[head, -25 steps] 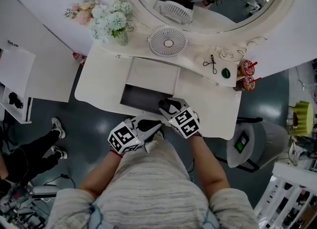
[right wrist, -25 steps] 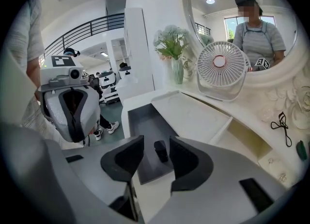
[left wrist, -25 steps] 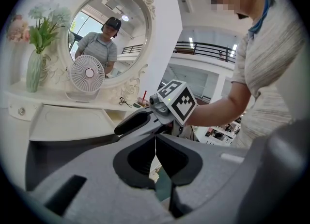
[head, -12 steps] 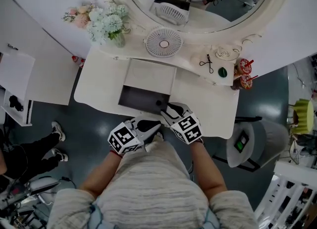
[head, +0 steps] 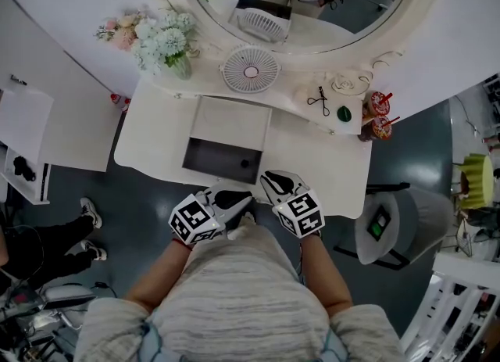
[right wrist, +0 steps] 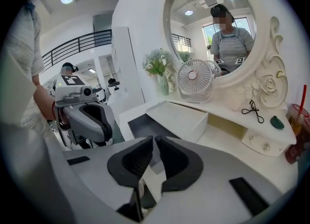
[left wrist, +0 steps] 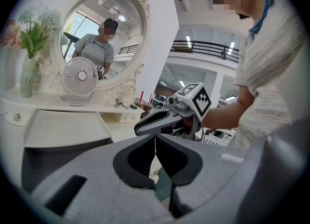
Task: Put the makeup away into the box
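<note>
The box (head: 205,166) stands open on the white dressing table, its dark inside toward me and its white lid (head: 232,122) laid back. A small dark item (head: 245,163) lies in the box's right end. My right gripper (head: 273,177) hovers at the table's front edge just right of the box; its jaws have just been closing to a narrow slit with nothing between them (right wrist: 154,139). My left gripper (head: 244,196) stays off the table's front edge, shut and empty (left wrist: 155,138). An eyelash curler (head: 322,101) and a green item (head: 344,112) lie on the back shelf.
A round fan (head: 250,69), a vase of flowers (head: 160,40) and an oval mirror (head: 312,1) stand at the back. Two red cups (head: 375,115) sit at the right end of the shelf. A stool (head: 391,227) is to the right; a seated person's feet (head: 87,212) show at the left.
My right gripper has drawn back from over the box's right end toward the table's front edge. The left gripper has stayed put.
</note>
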Demonstrator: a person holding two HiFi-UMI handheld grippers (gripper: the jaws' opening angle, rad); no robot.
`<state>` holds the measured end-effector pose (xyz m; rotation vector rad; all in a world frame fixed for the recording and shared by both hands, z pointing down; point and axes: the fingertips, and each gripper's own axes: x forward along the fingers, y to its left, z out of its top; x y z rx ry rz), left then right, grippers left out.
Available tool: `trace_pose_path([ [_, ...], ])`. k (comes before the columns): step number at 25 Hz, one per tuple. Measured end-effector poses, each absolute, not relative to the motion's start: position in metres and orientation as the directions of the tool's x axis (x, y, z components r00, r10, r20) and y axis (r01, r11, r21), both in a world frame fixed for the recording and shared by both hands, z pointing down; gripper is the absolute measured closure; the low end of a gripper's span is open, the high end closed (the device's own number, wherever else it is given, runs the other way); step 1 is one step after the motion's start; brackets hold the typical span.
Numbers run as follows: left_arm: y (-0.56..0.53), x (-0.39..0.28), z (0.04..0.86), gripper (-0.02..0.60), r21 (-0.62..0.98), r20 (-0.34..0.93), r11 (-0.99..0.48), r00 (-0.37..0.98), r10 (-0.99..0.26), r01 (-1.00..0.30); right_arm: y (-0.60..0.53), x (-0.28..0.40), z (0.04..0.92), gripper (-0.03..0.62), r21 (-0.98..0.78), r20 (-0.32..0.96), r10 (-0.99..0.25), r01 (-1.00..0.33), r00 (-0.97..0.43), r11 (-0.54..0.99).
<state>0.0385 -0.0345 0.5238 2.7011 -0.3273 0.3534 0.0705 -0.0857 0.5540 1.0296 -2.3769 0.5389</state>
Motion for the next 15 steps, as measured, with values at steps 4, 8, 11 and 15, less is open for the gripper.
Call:
trace_pose_path([
  [4,-0.031,0.040,0.525,0.568,0.353,0.295,-0.895,0.940,-0.172,-0.274,-0.078,0.078,0.548,0.562,-0.202,0.549,-0.573,-0.762,-0.608,0.615],
  [8,-0.029,0.042,0.524,0.568,0.348,0.296,-0.896,0.939,-0.173,-0.275,-0.075,0.080,0.538,0.576,-0.236,0.516,-0.589,-0.764,-0.623,0.601],
  [11,-0.028,0.044,0.522,0.568,0.343,0.293,-0.899,0.940,-0.173,-0.273,-0.072,0.079,0.532,0.582,-0.236,0.497,-0.597,-0.760,-0.630,0.606],
  [15,-0.027,0.048,0.520,0.568,0.335,0.287,-0.903,0.942,-0.175,-0.269,-0.069,0.078,0.527,0.585,-0.230,0.488,-0.598,-0.755,-0.636,0.614],
])
